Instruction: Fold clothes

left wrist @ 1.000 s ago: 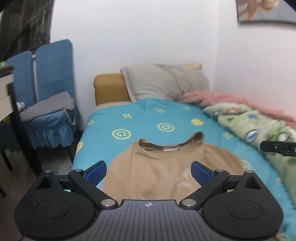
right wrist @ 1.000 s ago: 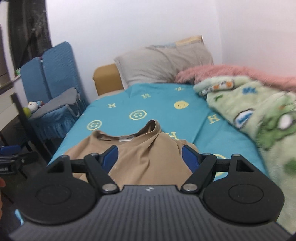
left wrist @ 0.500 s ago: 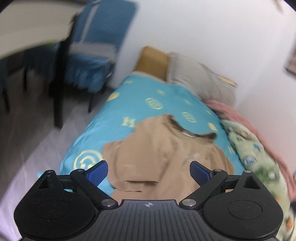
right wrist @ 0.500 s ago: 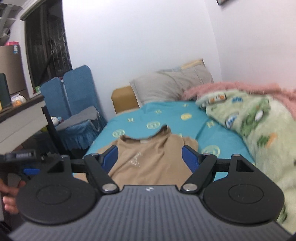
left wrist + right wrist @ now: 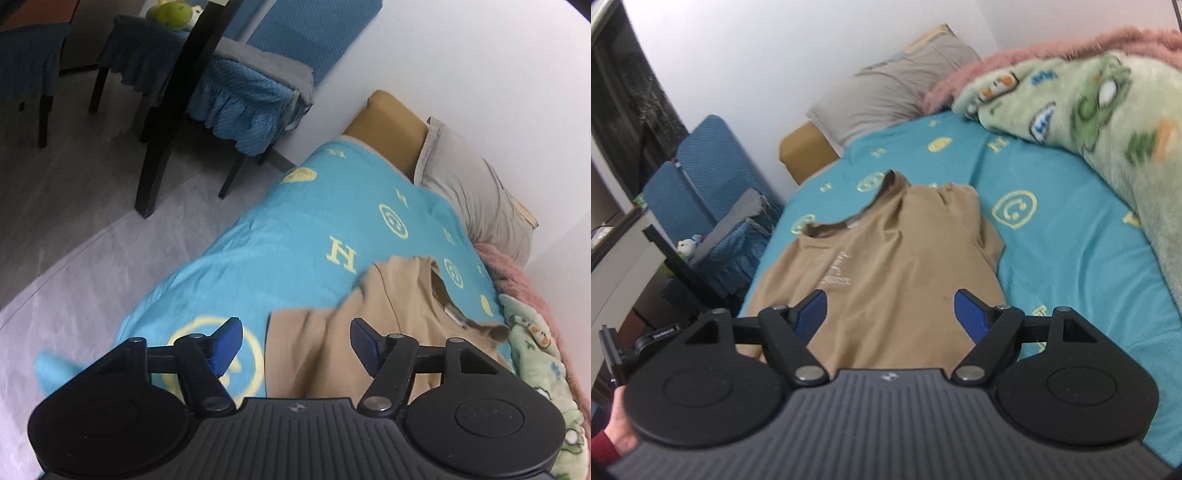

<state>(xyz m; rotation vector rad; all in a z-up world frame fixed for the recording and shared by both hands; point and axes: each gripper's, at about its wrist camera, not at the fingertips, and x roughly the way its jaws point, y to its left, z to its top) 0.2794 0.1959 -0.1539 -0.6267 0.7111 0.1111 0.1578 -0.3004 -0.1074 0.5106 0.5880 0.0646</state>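
Observation:
A tan T-shirt (image 5: 886, 258) lies face up on the turquoise bedsheet (image 5: 1071, 251), collar toward the pillow. In the left wrist view the same T-shirt (image 5: 388, 325) shows its left sleeve spread toward the bed's edge. My left gripper (image 5: 295, 332) hovers over that sleeve's edge; its jaws are closing, and the blue pads do not touch the cloth. My right gripper (image 5: 890, 310) stands open above the shirt's lower body with nothing pressed between its pads. The left gripper's body (image 5: 639, 343) and a hand (image 5: 620, 432) show at the right wrist view's lower left.
A grey pillow (image 5: 476, 199) lies at the bed's head. A green patterned blanket (image 5: 1089, 110) and a pink fuzzy one (image 5: 1015, 51) are bunched along the wall side. Blue-covered chairs (image 5: 251, 92) and a dark table leg (image 5: 166, 110) stand on the grey floor (image 5: 74, 229) beside the bed.
My left gripper rolled, dropped toward the shirt's left sleeve, and its jaws narrowed. My right gripper rolled and sank closer over the shirt's body, jaws unchanged.

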